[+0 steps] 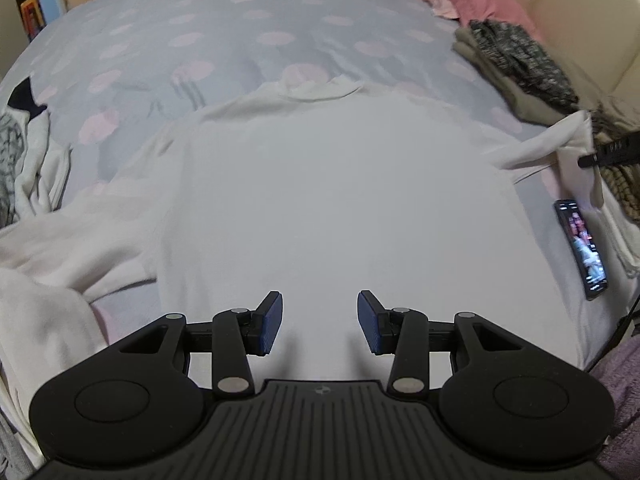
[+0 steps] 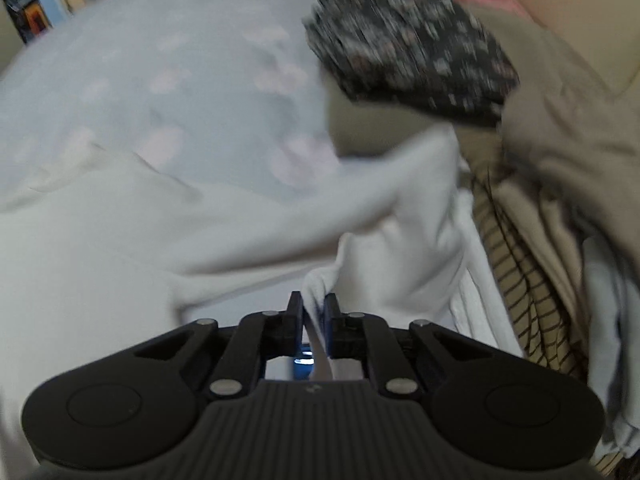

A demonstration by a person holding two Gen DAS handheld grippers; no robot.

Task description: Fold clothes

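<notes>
So the biggest thing here is the bed with a pale grey-blue duvet cover dotted with pink spots [image 1: 248, 28], and spread flat across the middle of it, collar pointing away, is a white long-sleeved cotton top [image 1: 328, 184]. Its body looks smooth and square, one sleeve trails off in a bunch on the left side, and the other sleeve [image 1: 560, 140] is lifted up off the bedding on the right. That's because the right gripper [image 2: 313, 322] has its jaws pinched down on the cuff end of that sleeve, white fabric running right between the pads. The left gripper [image 1: 319, 322] hangs low over the hem end of the top with its jaws spread wide and nothing in them. My read is that this is the sleeve-folding bit: the held sleeve probably wants carrying inward across the chest and laying flat, with the body kept from dragging along, maybe by the free gripper pinning it. The right view is blurry, so there's motion, can't say which way. Counting stuff: one white top being worked, two grippers, one pile of clothes on the right with a black speckled knit piece [image 1: 516, 60] sitting on olive-tan cloth, some pink fabric at the headboard end, another white heap on the left edge, and one black phone [image 1: 582, 248] lying screen-up just beside the top.
</notes>
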